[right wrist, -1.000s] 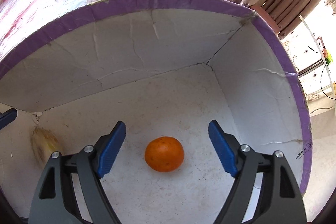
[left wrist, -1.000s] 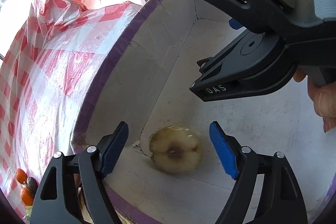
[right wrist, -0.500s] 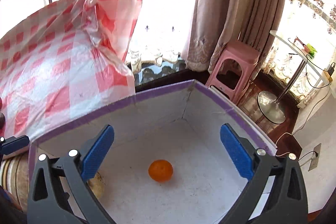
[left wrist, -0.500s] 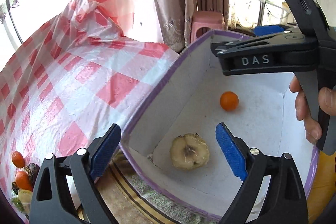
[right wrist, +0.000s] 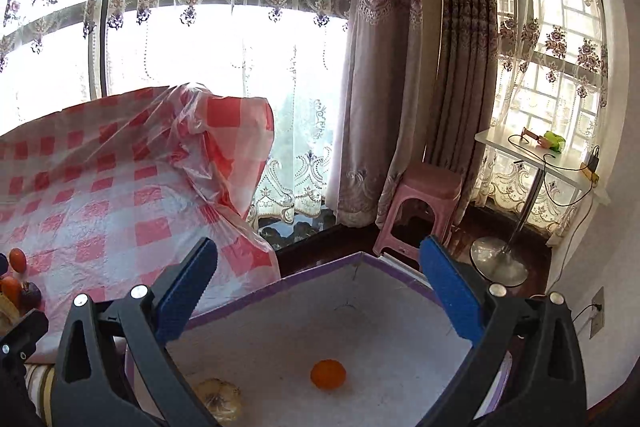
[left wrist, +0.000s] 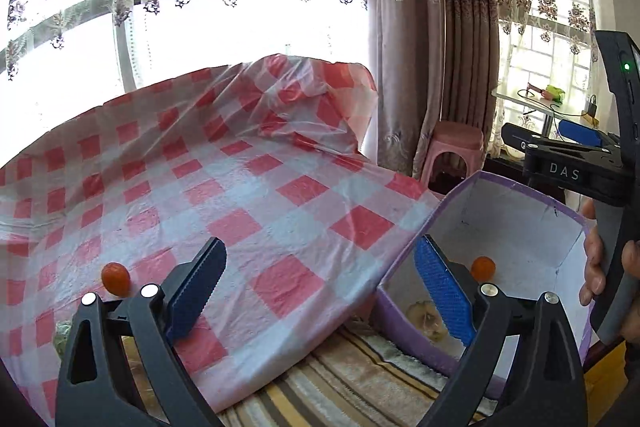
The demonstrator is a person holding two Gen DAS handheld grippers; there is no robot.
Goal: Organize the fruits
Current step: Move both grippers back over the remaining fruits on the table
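A white box with a purple rim (left wrist: 500, 183) (right wrist: 320, 265) holds an orange (left wrist: 483, 267) (right wrist: 328, 374) and a pale yellow fruit (left wrist: 426, 315) (right wrist: 218, 401). My left gripper (left wrist: 320, 287) is open and empty, raised over the table edge beside the box. My right gripper (right wrist: 316, 291) is open and empty, high above the box; it also shows at the right of the left wrist view (left wrist: 560, 163). A small orange fruit (left wrist: 115, 279) lies on the checked cloth. More fruits (right wrist: 16, 283) lie at the cloth's left edge.
A red and white checked plastic cloth (left wrist: 240, 187) covers the table, bunched up at the far end. A striped mat (left wrist: 340, 379) lies below the box. A pink stool (right wrist: 428, 207), curtains and a small white stand table (right wrist: 540, 163) are behind.
Both grippers rose up and back out of the box, leaving the orange and the pale fruit inside. The left one swung left over the table.
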